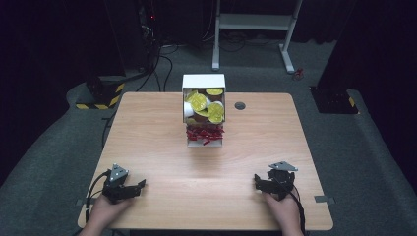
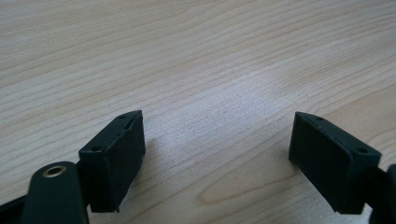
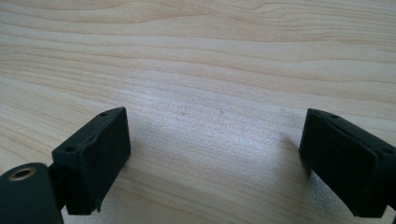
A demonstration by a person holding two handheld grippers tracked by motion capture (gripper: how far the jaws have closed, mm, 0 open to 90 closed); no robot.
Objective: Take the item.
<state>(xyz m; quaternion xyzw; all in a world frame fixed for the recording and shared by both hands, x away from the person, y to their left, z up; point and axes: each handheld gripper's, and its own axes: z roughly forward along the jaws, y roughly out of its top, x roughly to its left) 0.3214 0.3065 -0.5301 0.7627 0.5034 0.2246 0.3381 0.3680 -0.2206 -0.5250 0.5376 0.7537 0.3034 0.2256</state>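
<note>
A white open box (image 1: 203, 81) stands at the middle of the far half of the wooden table (image 1: 157, 147). It holds gold coins (image 1: 198, 102) above a heap of small red pieces (image 1: 204, 133). My left gripper (image 1: 140, 186) rests near the front left edge, held by a hand, jaws wide apart over bare wood. In the left gripper view the left gripper (image 2: 217, 154) has nothing between its pads. My right gripper (image 1: 256, 181) rests near the front right, also open. The right gripper view has the right gripper (image 3: 215, 161) standing over empty wood.
A round grey cable hole (image 1: 240, 105) sits in the table right of the box. Beyond the table stand a white metal frame (image 1: 255, 22) and dark equipment with cables on grey carpet. Cables trail from both grippers off the front edge.
</note>
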